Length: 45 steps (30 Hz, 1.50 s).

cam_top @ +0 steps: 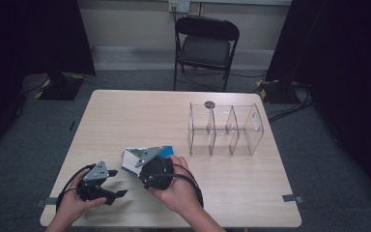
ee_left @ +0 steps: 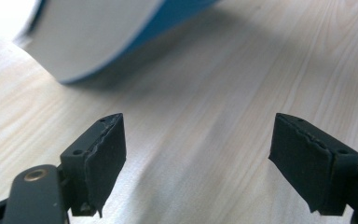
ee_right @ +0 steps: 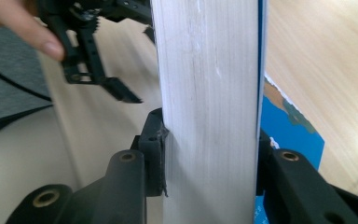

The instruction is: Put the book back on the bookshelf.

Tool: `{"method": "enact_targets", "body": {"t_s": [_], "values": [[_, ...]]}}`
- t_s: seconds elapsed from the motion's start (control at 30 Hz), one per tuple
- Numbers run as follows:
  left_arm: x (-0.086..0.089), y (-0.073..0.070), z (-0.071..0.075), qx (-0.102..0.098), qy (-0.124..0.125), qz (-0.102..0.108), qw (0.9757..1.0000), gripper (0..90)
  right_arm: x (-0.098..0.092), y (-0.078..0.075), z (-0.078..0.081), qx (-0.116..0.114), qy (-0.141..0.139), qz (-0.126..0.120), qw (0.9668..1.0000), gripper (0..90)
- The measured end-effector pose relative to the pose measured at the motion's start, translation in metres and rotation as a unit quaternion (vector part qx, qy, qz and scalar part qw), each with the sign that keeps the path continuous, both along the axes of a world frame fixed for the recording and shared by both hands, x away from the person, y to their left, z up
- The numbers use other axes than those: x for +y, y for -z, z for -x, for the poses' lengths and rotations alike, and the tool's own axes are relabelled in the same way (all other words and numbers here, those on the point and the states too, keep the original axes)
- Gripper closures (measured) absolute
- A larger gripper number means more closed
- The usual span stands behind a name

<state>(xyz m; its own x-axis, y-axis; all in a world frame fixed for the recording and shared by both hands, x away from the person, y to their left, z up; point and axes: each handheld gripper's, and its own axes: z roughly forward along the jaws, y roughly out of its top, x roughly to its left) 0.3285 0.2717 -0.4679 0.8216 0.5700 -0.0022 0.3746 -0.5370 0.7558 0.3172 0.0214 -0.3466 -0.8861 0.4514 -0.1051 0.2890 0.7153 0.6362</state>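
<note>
A thick book or box with white page edges and a blue cover (cam_top: pixel 131 155) is lifted off the wooden table (cam_top: pixel 140 116) near its front. My right gripper (cam_top: pixel 145 160) is shut on it; in the right gripper view the jaws of my right gripper (ee_right: pixel 209 140) press both sides of the white edge (ee_right: pixel 205 70). My left gripper (cam_top: pixel 117 182) stands open just left of it, low over the table, nothing between its jaws. In the left gripper view my left gripper (ee_left: pixel 198 154) faces bare wood, with the book (ee_left: pixel 98 32) hanging ahead at the upper left.
A clear acrylic organizer (cam_top: pixel 224 128) with several compartments stands at the table's right side, a small round dark disc (cam_top: pixel 209 104) behind it. A black folding chair (cam_top: pixel 205 43) sits beyond the far edge. The left gripper (ee_right: pixel 135 60) and a hand (ee_right: pixel 23 23) appear in the right gripper view.
</note>
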Motion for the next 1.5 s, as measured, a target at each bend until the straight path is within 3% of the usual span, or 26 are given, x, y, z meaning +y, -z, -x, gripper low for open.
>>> {"method": "enact_targets", "body": {"t_s": [0.1,0.3,0.57,0.9,1.3,1.5], "values": [[0.003,-0.003,0.002,0.003,-0.006,0.013,0.9999,17.4,0.0,-0.014,-0.002,0.031,-0.002,-0.001,0.9995,61.8],[0.005,-0.002,0.0,0.004,-0.009,0.013,0.9999,17.1,0.004,-0.022,-0.007,0.049,-0.004,-0.001,0.9988,61.7],[0.006,-0.006,0.001,-0.016,-0.011,0.014,0.9997,16.8,0.005,-0.023,-0.008,0.046,-0.012,0.002,0.9989,61.6],[-0.001,-0.019,0.0,-0.045,0.004,0.008,0.9989,16.2,0.002,-0.023,-0.008,0.046,-0.018,0.001,0.9988,61.5],[0.0,-0.021,-0.001,-0.05,-0.004,0.017,0.9986,16.3,0.001,-0.022,-0.008,0.042,-0.029,0.004,0.9987,61.5],[-0.001,-0.028,-0.003,-0.067,-0.004,0.011,0.9977,16.2,0.001,-0.022,-0.008,0.045,-0.035,0.009,0.9984,61.6]]}}
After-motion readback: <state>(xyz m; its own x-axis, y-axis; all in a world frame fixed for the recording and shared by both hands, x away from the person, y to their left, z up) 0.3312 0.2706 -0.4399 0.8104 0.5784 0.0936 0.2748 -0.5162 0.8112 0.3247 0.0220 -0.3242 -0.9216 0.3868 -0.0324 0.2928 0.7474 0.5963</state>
